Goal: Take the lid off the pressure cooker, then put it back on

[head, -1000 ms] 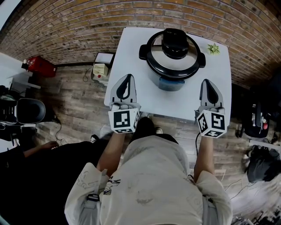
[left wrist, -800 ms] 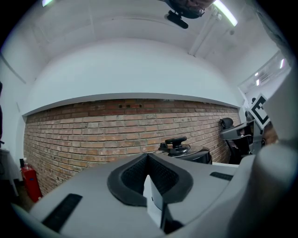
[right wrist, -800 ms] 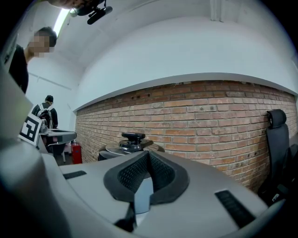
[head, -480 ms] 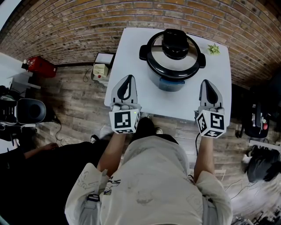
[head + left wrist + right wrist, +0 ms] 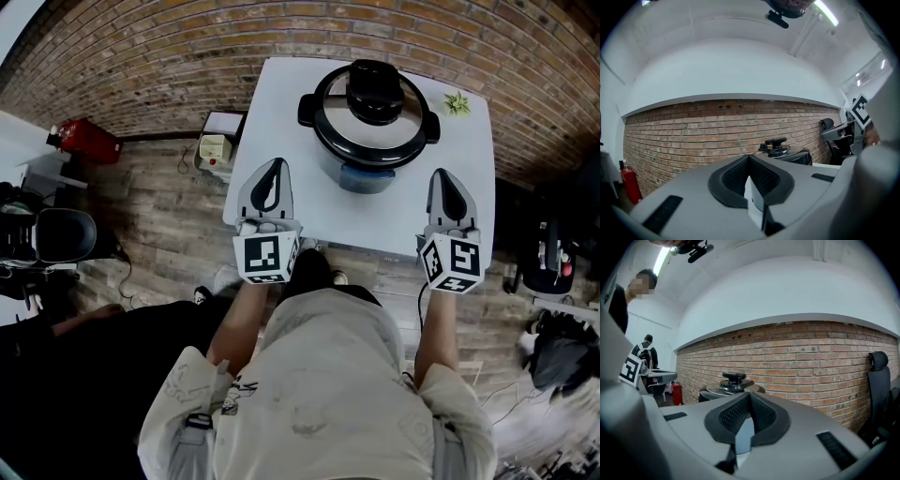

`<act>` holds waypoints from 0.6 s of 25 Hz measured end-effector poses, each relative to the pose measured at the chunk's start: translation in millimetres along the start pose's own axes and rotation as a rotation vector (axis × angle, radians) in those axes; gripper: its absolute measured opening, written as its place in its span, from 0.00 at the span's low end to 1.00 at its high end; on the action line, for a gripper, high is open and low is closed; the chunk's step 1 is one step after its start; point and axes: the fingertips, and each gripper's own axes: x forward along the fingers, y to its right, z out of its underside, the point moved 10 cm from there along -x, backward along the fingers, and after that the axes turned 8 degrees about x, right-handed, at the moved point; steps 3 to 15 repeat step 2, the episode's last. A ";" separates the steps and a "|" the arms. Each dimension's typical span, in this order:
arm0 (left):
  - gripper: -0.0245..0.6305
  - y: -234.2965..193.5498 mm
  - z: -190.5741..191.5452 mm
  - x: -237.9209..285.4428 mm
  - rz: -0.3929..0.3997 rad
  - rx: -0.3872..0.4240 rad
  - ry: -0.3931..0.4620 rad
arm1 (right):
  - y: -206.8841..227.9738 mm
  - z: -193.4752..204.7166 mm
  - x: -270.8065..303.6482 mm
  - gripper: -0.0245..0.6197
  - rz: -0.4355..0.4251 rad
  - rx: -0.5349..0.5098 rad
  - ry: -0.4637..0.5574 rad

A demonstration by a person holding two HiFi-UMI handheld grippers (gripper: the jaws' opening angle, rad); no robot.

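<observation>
Nothing moved: the pressure cooker (image 5: 370, 127) stands ahead, between left tool (image 5: 272, 169) and right tool (image 5: 442, 175), both closed, empty.

The left forearm (image 5: 238, 321) and right forearm (image 5: 432, 330) reach forward side by side. The left hand-held gripper (image 5: 273, 167) and right hand-held gripper (image 5: 441, 176) point ahead, roughly level, jaws pressed together with nothing between them.

I have bare white tabletop (image 5: 272, 131) to pass over, up to the round black-and-steel pressure cooker (image 5: 370, 127); a small green spiky thing (image 5: 457, 103) sits near its right.
</observation>
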 end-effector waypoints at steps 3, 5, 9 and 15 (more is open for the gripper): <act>0.06 -0.1 -0.6 -0.9 0.000 0.001 -0.001 | -0.1 -0.3 -0.9 0.06 0.001 0.000 0.000; 0.06 -0.1 -0.6 -0.9 0.000 0.001 -0.001 | -0.1 -0.3 -0.9 0.06 0.001 0.000 0.000; 0.06 -0.1 -0.6 -0.9 0.000 0.001 -0.001 | -0.1 -0.3 -0.9 0.06 0.001 0.000 0.000; 0.06 -0.1 -0.6 -0.9 0.000 0.001 -0.001 | -0.1 -0.3 -0.9 0.06 0.001 0.000 0.000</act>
